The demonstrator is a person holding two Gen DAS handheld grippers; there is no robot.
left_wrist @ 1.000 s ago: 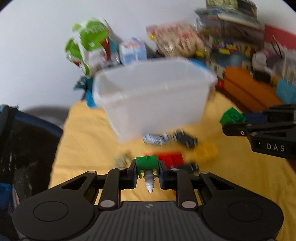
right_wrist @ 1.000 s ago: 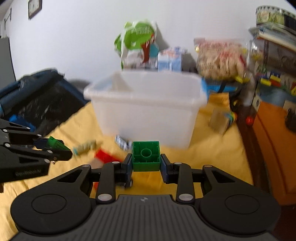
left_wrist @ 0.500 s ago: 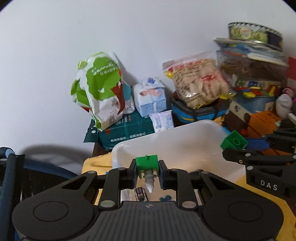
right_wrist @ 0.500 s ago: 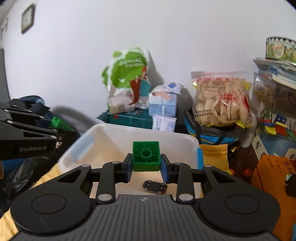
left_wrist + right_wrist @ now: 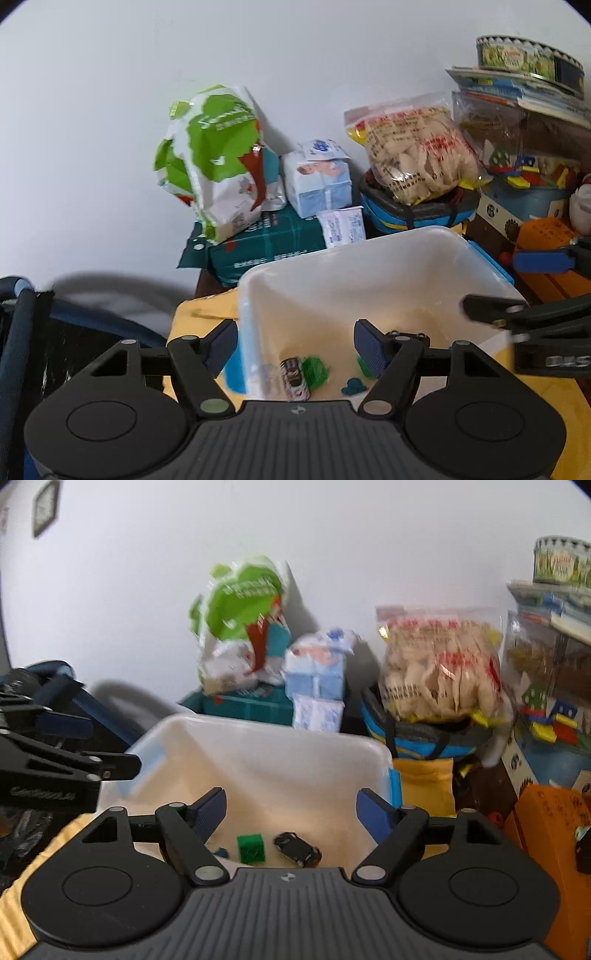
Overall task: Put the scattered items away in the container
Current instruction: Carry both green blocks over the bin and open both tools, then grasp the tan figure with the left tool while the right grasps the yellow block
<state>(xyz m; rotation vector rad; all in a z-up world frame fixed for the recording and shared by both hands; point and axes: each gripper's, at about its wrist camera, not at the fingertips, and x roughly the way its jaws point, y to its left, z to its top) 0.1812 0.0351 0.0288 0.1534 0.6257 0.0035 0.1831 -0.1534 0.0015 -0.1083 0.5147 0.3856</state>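
Note:
The white plastic container [image 5: 369, 258] [image 5: 280, 746] stands on the yellow cloth. My left gripper [image 5: 295, 343] is open and empty above its near left rim. My right gripper [image 5: 291, 812] is open and empty above its near edge. Inside the bin lie a green brick [image 5: 251, 848] [image 5: 314, 372], a black toy car [image 5: 297, 849], a small white toy car [image 5: 294, 376] and a blue piece [image 5: 353, 386]. The right gripper also shows at the right of the left wrist view [image 5: 532, 314], and the left gripper at the left of the right wrist view [image 5: 55, 768].
Behind the bin stand a green and white bag [image 5: 218, 162], a light blue tissue pack [image 5: 319, 181], a snack bag [image 5: 413, 147] on a blue basket, and a dark green box [image 5: 266, 247]. An orange box [image 5: 546, 812] and stacked boxes are right. A dark bag [image 5: 37, 332] is left.
Both grippers have opened and dropped their green pieces into the bin. The jaws now stand wide apart and empty, and green pieces lie on the bin floor.

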